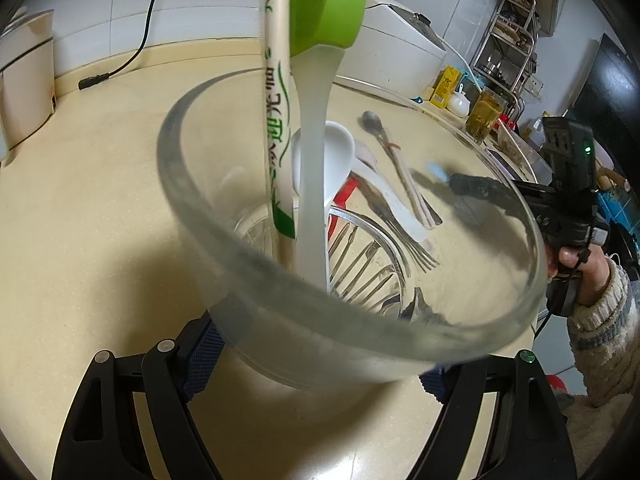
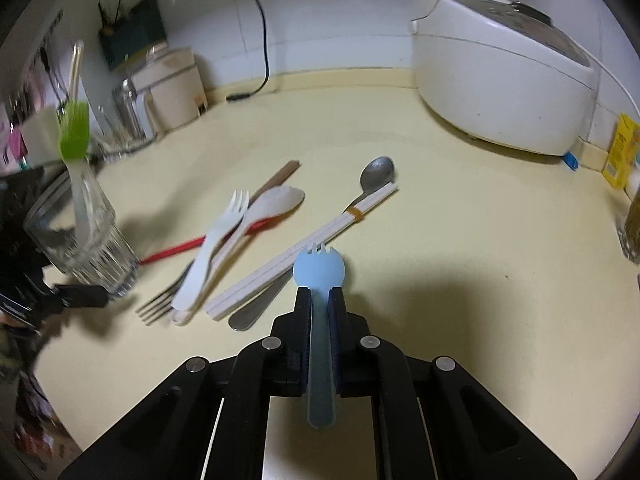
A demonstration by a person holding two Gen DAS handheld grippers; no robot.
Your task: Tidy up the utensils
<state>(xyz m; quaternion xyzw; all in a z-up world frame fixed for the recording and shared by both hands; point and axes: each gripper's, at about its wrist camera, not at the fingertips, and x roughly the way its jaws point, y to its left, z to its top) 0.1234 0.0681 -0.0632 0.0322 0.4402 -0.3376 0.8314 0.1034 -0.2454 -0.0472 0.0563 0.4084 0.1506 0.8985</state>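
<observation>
Here the counter (image 2: 440,240) bears the loose utensils (image 2: 248,240); the left gripper (image 1: 312,376) is clamped on the glass (image 1: 352,320), already holding a brush (image 1: 316,160). The right gripper (image 2: 319,300) pinches the blue spork (image 2: 319,270), which should be lowered handle-first into the glass, clear of the rim.

Green Chinese characters run down the cream wrapper (image 1: 276,92) standing in the glass (image 1: 360,300); they cannot be read with certainty. Print on the yellow carton (image 1: 447,87) is too small to read.
</observation>
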